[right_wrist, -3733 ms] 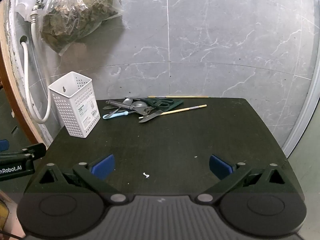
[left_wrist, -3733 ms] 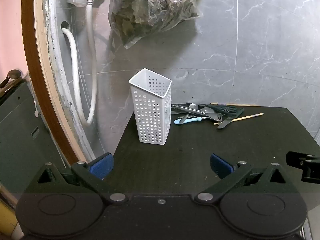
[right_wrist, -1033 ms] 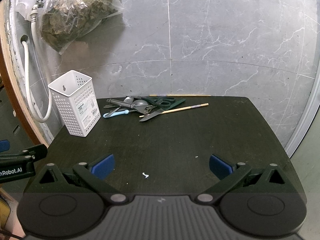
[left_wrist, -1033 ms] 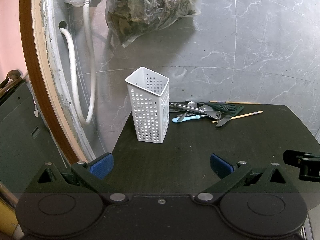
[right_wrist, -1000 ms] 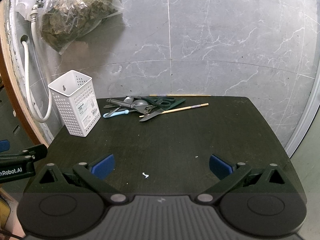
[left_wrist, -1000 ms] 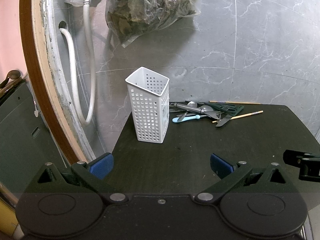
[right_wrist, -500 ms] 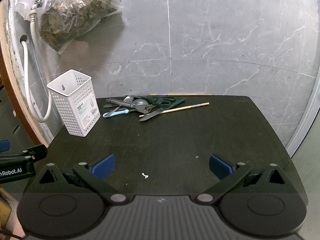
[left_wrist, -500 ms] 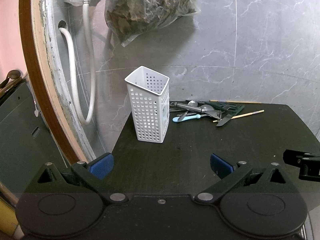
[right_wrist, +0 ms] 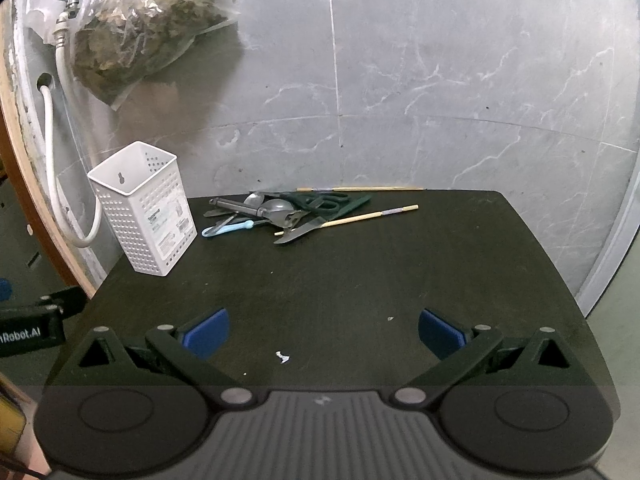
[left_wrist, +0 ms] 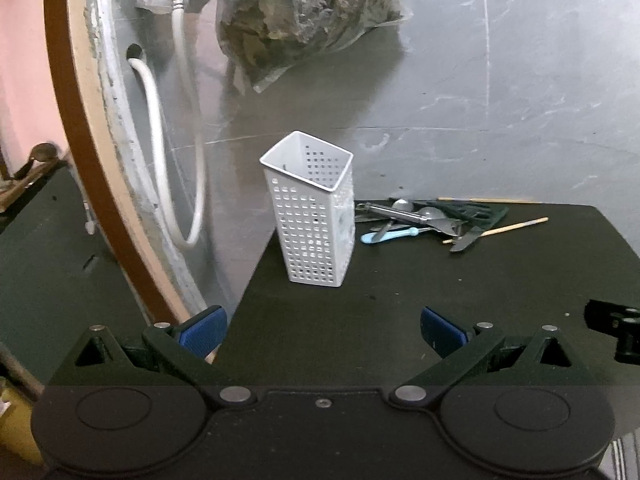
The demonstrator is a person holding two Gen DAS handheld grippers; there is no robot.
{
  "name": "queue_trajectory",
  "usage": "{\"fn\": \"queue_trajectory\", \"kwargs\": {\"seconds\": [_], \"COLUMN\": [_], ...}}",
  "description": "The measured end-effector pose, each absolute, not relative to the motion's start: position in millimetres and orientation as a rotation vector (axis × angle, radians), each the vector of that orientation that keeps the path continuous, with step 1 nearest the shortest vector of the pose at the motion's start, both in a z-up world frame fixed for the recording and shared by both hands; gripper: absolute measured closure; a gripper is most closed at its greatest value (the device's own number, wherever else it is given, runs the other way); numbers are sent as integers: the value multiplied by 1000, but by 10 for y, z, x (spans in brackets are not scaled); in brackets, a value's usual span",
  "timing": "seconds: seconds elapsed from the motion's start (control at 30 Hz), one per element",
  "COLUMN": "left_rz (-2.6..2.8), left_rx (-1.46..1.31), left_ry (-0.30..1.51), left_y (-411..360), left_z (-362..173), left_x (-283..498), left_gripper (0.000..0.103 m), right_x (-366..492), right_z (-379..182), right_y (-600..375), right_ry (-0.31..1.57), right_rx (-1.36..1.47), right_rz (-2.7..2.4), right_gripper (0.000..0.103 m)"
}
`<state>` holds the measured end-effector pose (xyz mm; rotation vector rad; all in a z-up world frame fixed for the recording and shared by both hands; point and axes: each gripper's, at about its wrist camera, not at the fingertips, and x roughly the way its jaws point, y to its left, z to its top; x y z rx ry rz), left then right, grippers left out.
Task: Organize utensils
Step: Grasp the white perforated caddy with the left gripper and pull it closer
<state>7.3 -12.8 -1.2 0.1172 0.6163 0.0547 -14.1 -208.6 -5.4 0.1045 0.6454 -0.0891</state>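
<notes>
1. The left gripper has its jaws spread wide and holds nothing; its blue pads hang over the near left edge of the table.
2. The right gripper is likewise spread wide and empty, hovering over the near middle of the table, with a small white scrap lying on the top between its fingers.
3. Past the left gripper stands the white basket, upright on the table's far left part. It is perforated all over and open at the top. From the right view it shows a label on one side and a keyhole slot near the rim; I cannot tell whether anything is inside.
4. Just right of the basket, near the far edge, the utensils lie in a loose heap:
   - a blue-handled tool nearest the basket,
   - metal spoons and a dark-handled piece overlapping in the middle,
   - green scissors behind them,
   - a knife at the near side of the heap,
   - one chopstick angled out to the right, a second along the far edge.
5. Behind the table is a grey marble wall. A clear bag of dry leaves hangs on it above the basket, and a white hose loops down at far left.
</notes>
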Motion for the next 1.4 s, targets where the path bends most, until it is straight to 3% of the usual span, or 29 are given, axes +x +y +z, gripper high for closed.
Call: {"fn": "queue_trajectory", "kwargs": {"seconds": [0.63,0.9,1.4], "left_rz": [268,281,8], "left_rx": [87,80,113], "left_ry": [756,836,831], "left_y": [-654,-565,-159], "left_z": [310,216,-144], "left_x": [470,773,1836], "left_gripper": [0,0,1], "right_x": [64,315,1118], "right_z": [-41,-126,-184], "right_y": [-2517,-2536,-2066], "right_ry": [664,700,736], "right_rx": [13,38,80], "right_rz": [39,30,-174], "right_gripper": [0,0,0]}}
